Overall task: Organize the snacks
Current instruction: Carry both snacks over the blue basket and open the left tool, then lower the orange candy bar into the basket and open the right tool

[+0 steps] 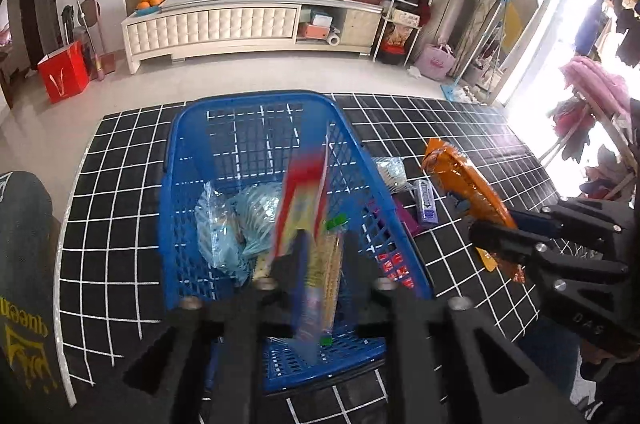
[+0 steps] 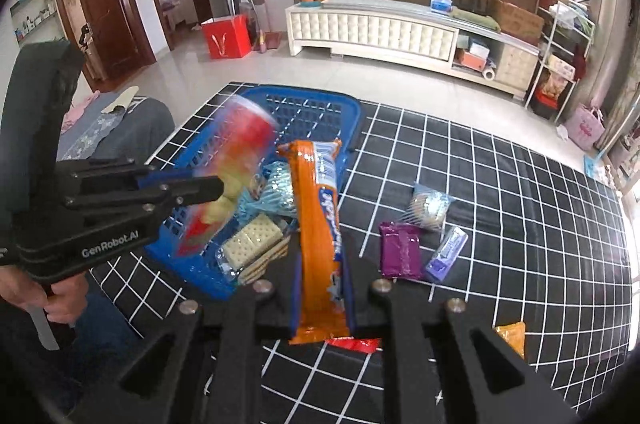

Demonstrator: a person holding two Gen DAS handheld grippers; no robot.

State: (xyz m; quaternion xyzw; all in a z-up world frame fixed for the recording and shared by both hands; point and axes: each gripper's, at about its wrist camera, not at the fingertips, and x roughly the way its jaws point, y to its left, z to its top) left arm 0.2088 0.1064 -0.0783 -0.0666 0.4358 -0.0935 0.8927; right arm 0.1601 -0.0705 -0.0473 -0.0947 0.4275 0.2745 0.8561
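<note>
A blue mesh basket stands on the black grid-patterned table. Inside lie light-blue bags and a pack of crackers. My left gripper hovers over the basket. A red and yellow snack pack shows as a blur between its fingers, which stand wider than the pack, so the gripper is open. To the basket's right, my right gripper is shut on a long orange biscuit pack, held upright.
On the table right of the basket lie a clear bag, a purple pack, a small lilac pack, a red pack and a small orange pack. A person's hand grips the left gripper's handle. A white cabinet stands beyond.
</note>
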